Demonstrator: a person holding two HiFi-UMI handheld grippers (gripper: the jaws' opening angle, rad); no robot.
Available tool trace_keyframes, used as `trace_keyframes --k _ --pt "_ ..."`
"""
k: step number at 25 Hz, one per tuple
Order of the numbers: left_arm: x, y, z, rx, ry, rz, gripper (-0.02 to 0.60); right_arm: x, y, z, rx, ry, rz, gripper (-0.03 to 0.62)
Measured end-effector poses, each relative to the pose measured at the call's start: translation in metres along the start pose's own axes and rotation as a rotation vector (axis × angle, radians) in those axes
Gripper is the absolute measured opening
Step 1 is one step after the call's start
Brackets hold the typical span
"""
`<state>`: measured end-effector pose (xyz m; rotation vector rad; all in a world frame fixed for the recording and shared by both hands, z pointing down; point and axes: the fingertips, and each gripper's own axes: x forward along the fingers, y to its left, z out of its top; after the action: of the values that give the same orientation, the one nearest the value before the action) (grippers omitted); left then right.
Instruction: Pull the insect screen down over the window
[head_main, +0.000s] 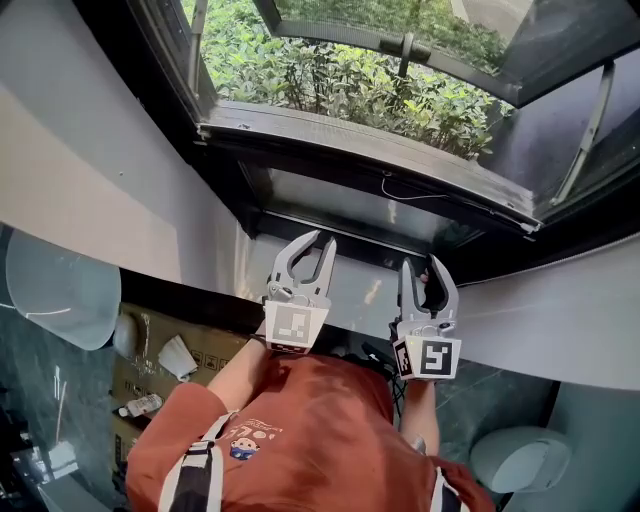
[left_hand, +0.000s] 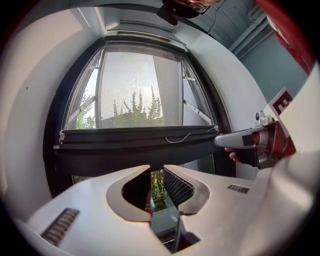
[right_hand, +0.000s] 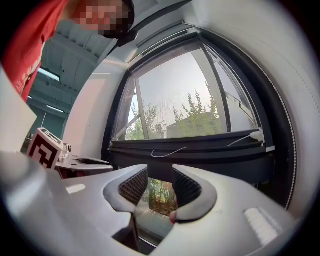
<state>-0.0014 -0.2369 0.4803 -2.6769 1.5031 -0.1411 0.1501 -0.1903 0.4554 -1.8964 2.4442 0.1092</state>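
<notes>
One window (left_hand: 48, 160) stands before you, and its insect screen (left_hand: 132, 85) hangs over the upper pane, ending at the dark pull bar (left_hand: 135, 145), which runs from 9 to 3 o'clock at mid-height. The glass below the bar is uncovered, so by my reading the pull is only partly done. You hold the left gripper (left_hand: 156, 169) and the right gripper (right_hand: 158, 169) side by side at the bar's lower edge, the right at 3 o'clock of the left. That spacing is probably meant to bring the bar down level, not skewed. Each gripper's jaws stand partway apart with the tips up at the bar. The ribbed pads (right_hand: 134, 186) are bare and only foliage shows through the gap, so neither gripper is clenched on anything I can see. Both grippers point level at the window with their marker cubes toward you. Your forearms (head_main: 235, 375) rise close together from the red shirt (head_main: 300, 430).
</notes>
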Motion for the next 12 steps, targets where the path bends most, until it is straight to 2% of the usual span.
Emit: trace_keyframes --k 7,12 --pt "-0.002 0.003 0.001 -0.004 -0.040 0.016 0.005 -0.001 -0.002 0.006 -0.028 -0.014 -0.030 0.009" --pt "-0.006 -0.001 0.007 -0.018 -0.057 -0.011 0.005 -0.001 -0.002 0.011 -0.068 -0.032 -0.055 0.009"
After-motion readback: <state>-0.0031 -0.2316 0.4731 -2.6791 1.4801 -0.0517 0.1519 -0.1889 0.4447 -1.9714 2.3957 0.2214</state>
